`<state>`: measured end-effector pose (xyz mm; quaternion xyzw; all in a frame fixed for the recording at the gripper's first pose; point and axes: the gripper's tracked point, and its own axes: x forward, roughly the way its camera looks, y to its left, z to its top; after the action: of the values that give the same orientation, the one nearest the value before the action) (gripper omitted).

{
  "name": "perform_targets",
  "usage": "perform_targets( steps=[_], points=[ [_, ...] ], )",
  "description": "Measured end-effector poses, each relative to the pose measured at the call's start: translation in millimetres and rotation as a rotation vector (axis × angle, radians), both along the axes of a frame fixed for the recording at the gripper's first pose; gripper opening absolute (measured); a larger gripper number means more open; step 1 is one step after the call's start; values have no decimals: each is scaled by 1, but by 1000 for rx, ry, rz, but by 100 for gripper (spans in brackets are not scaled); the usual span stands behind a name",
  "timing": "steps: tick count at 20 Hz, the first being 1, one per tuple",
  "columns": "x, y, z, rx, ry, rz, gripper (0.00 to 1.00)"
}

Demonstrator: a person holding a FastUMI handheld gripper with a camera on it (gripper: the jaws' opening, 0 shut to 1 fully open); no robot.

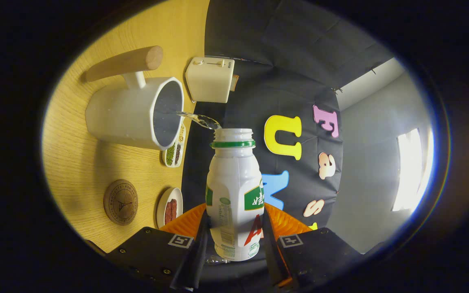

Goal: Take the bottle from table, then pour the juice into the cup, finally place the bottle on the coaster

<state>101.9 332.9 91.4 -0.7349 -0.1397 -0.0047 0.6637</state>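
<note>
My gripper is shut on a white plastic bottle with a green neck ring and green label, both fingers pressing its sides. The view is rolled sideways, so the bottle lies tipped with its open mouth toward the cup. A thin clear stream runs from the bottle's mouth into the white cup, which has a wooden handle and stands on the wooden table. The round brown coaster lies on the table beside the cup, nearer my fingers.
A cream toaster stands beyond the cup near the black cloth wall. A narrow dish of beans sits by the cup's rim. A small round plate with red pieces lies next to the coaster.
</note>
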Motion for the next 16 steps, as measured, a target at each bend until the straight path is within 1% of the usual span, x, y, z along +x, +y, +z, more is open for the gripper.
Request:
perform_targets(
  steps=[16],
  points=[
    [-3, 5, 9, -36, -23, 11, 62]
  ],
)
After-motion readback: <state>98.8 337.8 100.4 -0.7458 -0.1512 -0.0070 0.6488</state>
